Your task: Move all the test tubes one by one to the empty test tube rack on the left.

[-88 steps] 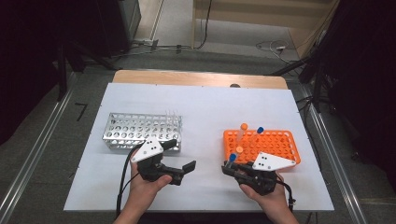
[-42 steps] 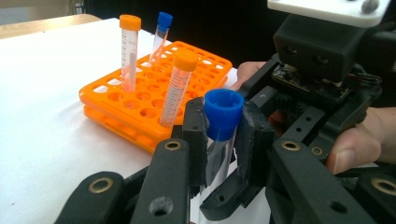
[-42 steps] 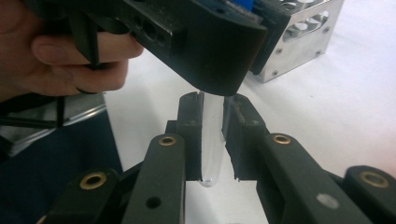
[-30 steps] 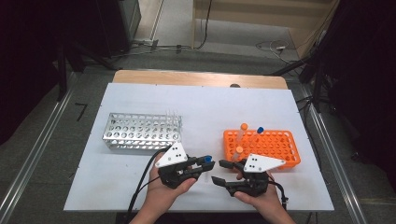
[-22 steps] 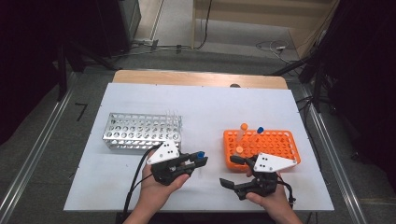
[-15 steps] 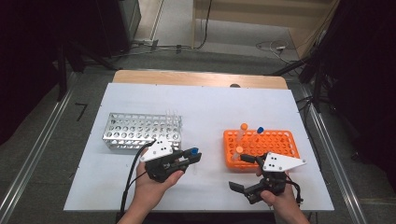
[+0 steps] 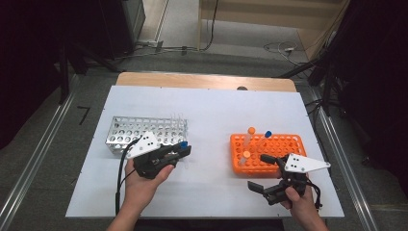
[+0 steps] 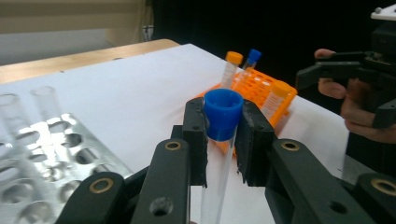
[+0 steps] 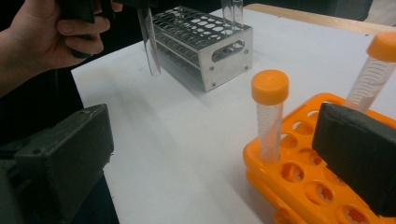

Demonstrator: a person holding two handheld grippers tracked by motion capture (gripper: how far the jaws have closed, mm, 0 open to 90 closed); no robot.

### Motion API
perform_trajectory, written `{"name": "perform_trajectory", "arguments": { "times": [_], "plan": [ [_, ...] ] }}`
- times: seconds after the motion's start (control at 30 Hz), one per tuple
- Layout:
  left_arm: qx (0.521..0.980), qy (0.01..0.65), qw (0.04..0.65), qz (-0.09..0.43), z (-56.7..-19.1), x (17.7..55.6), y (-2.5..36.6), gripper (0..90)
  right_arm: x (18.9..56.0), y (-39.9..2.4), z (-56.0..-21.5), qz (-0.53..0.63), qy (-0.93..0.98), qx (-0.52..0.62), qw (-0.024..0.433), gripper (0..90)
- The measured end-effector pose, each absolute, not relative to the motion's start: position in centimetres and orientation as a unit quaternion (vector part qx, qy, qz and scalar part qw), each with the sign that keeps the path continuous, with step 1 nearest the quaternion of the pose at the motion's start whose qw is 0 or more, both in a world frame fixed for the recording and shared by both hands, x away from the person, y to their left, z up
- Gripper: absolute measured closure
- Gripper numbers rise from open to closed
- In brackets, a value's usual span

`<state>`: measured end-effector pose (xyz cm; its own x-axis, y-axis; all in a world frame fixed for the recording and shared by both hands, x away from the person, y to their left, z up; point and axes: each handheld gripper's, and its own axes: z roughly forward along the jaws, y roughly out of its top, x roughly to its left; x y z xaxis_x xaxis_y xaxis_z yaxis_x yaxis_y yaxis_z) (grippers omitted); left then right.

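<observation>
Both hands have drawn apart. Left gripper (image 7: 180,150) pinches blue-capped tube (image 8: 222,122), long axis upright, just beside metal rack (image 7: 144,130). Right gripper (image 7: 262,172), jaws just opened, empty, by orange rack (image 7: 269,151).

We see the white surface (image 7: 211,115) brightly and evenly lit from above, while the room around it sinks into near black. Shadows under the metal rack (image 7: 144,131) and orange rack (image 7: 269,149) stay short and soft. In both gripper views the near black jaws blur, the far background goes soft, and the pictures look slightly grainy with no harsh glare.
</observation>
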<state>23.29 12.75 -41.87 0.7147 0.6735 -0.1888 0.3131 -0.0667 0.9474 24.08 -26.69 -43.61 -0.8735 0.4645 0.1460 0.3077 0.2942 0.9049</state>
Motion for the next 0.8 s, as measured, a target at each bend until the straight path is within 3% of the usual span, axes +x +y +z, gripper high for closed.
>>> {"name": "perform_trajectory", "arguments": {
  "times": [0.8],
  "plan": [
    [0.673, 0.406, 0.578, 0.220, -40.2, 27.9, 17.4, 75.8, 25.3, -28.7, -44.1, 0.541, 0.790, 0.274, 0.088, 0.0]
  ]
}}
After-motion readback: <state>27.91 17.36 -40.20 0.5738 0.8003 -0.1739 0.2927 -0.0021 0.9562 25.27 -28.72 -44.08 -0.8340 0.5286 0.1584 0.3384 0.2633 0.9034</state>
